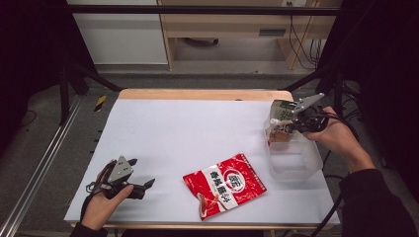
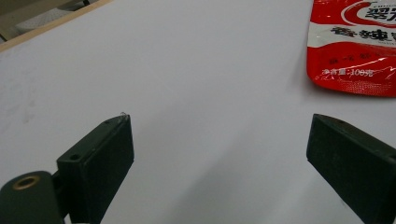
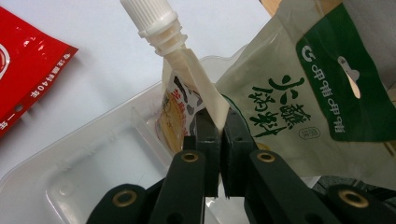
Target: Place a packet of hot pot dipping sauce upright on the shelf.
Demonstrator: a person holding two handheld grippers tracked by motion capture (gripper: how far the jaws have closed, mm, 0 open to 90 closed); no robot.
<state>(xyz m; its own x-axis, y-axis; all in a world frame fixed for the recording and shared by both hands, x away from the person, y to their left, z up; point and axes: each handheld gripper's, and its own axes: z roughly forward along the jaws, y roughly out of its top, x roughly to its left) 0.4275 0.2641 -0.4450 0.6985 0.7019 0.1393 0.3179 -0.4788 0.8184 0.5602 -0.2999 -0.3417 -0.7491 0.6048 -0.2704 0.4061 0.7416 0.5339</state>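
With my right gripper (image 3: 218,122) clenched on the spouted pouch (image 3: 187,93) over the clear tub (image 1: 291,160), I should lower it gently inside before releasing, my left gripper (image 2: 219,154) resting open on the desk (image 1: 188,128).

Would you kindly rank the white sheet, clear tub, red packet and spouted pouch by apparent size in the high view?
1. White sheet, by far the largest.
2. Clear tub and red packet: about alike, so unranked.
3. Spouted pouch, smallest, partly hidden by the right gripper holding it.
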